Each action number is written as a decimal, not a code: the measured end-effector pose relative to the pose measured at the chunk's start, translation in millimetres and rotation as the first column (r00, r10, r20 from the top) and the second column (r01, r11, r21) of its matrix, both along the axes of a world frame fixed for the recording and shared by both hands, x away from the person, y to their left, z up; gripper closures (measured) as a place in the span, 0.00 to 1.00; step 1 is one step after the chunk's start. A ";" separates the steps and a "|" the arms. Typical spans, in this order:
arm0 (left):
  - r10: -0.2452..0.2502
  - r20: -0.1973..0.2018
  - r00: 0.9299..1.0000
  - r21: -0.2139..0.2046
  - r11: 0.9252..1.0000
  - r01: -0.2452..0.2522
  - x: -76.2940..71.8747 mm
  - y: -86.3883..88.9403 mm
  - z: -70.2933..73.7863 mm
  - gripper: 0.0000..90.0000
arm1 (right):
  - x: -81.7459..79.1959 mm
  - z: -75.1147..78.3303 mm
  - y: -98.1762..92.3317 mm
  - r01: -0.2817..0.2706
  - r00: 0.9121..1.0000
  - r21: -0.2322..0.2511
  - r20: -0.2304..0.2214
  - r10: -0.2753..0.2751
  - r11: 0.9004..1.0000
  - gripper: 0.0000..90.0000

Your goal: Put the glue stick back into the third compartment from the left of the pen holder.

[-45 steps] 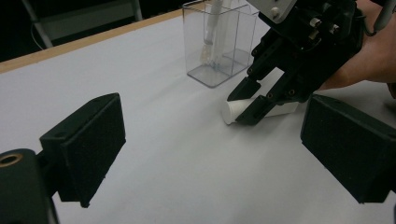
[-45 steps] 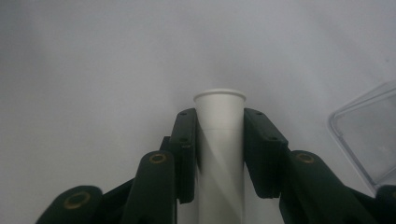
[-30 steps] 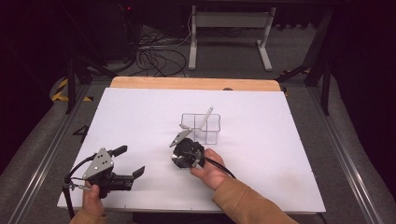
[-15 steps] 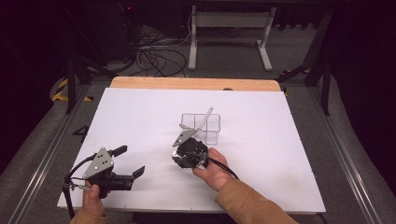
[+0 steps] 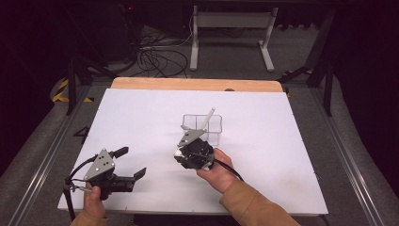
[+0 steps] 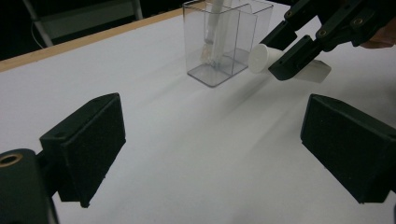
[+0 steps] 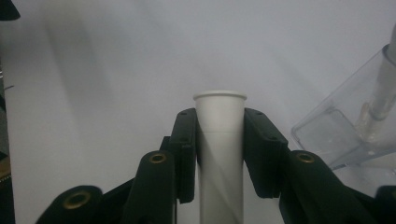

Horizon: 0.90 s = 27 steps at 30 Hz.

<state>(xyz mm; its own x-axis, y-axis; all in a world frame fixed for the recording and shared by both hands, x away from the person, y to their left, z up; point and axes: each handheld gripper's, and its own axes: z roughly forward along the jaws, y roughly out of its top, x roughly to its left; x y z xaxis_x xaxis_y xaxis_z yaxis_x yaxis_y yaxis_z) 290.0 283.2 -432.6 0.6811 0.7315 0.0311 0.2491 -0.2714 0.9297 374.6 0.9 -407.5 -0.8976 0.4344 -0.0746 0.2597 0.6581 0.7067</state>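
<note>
A white plastic tube [image 7: 219, 186] sits between the pads of my right gripper [image 7: 219, 121], which is shut on it. From above, my right gripper [image 5: 184, 153] hovers at the table's middle, just in front of a clear plastic container [image 5: 203, 128]. A thin white stick [image 5: 207, 117] leans inside that container. The left gripper view shows the tube [image 6: 259, 58] lifted off the table beside the container [image 6: 219, 46]. My left gripper [image 5: 131, 162] rests near the front left with its jaws wide apart and nothing between them; its pads [image 6: 88, 142] frame bare table.
The white table top [image 5: 263, 155] has a wooden strip [image 5: 197, 84] along its far edge. Beyond it are cables [image 5: 157, 59] on the floor and a metal stand [image 5: 230, 33]. Grey rails [image 5: 350, 169] run along both sides.
My right gripper has risen a little with the tube and drifted slightly toward the container. The left gripper has stayed put.
</note>
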 end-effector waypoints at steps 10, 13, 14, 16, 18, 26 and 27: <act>-0.001 -0.002 1.000 0.003 1.000 0.001 0.1 -0.3 0.0 0.08 | -2.2 7.9 -8.0 -0.010 1.000 0.047 0.027 0.009 0.999 0.74; -0.001 -0.003 1.000 0.005 1.000 0.001 0.1 -0.4 0.0 0.08 | -2.5 11.2 -11.8 -0.007 1.000 0.075 0.029 0.005 0.997 0.74; -0.001 -0.003 1.000 0.005 1.000 0.001 0.1 -0.5 -0.1 0.08 | -2.3 12.4 -13.4 -0.010 0.999 0.081 0.034 0.007 0.997 0.74; -0.002 -0.001 1.000 0.007 1.000 0.002 0.2 -0.4 0.0 0.08 | -2.6 14.6 -15.7 -0.007 0.999 0.104 0.037 0.003 0.995 0.74; -0.001 -0.001 1.000 0.008 1.000 0.001 0.1 -0.5 -0.1 0.08 | -2.3 17.1 -18.7 -0.005 0.999 0.118 0.043 0.000 0.993 0.74; -0.003 -0.001 1.000 0.008 1.000 0.003 0.0 -0.7 0.0 0.08 | -2.0 26.0 -30.3 0.013 0.998 0.193 0.064 -0.025 0.981 0.74; -0.003 -0.002 1.000 0.008 1.000 0.003 0.1 -0.8 -0.1 0.08 | -1.5 26.9 -31.9 0.013 0.997 0.202 0.067 -0.027 0.979 0.74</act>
